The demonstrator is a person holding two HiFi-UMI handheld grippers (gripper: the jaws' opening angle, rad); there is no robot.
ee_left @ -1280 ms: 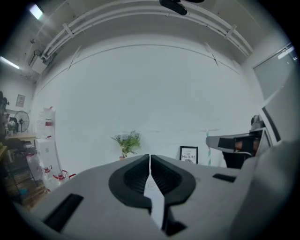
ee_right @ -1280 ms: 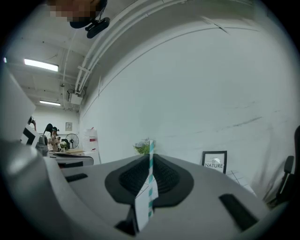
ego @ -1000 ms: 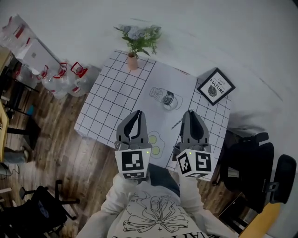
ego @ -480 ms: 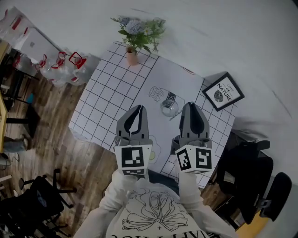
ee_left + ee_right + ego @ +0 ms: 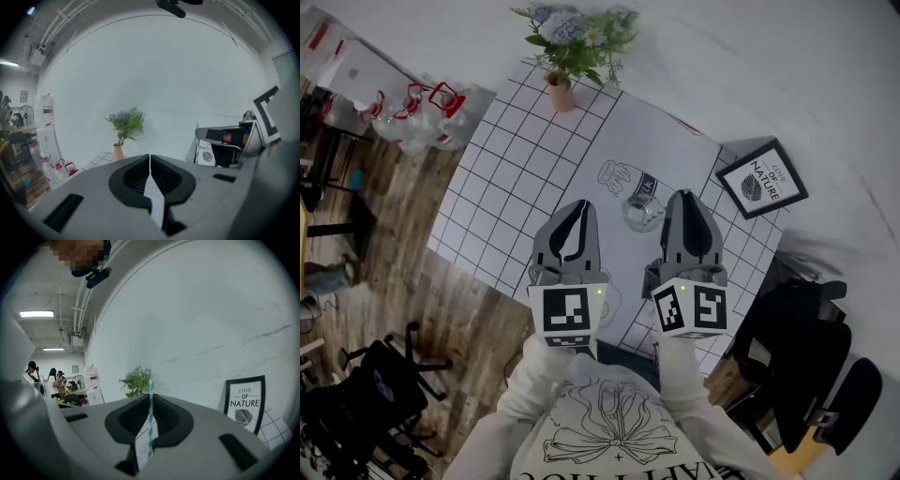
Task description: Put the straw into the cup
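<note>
A clear glass cup (image 5: 642, 214) stands on the white mat (image 5: 647, 150) in the middle of the table. My right gripper (image 5: 683, 197) hovers just right of the cup. In the right gripper view that gripper (image 5: 150, 401) is shut on a teal-and-white striped straw (image 5: 150, 416), which stands upright between the jaws. My left gripper (image 5: 579, 206) hangs left of the cup, and in its own view it (image 5: 150, 161) is shut with nothing in it. Both gripper bodies hide the cup in the gripper views. No straw shows in the head view.
The table (image 5: 502, 178) has a grid cloth. A flower vase (image 5: 560, 94) stands at its far corner and a framed "Love of Nature" picture (image 5: 762, 178) at the right. Black chairs (image 5: 811, 356) stand to the right, and water bottles (image 5: 403, 112) are on the floor at the left.
Both grippers have moved forward and now flank the cup. The thin straw seen beside the right gripper one second ago no longer shows in the head view.
</note>
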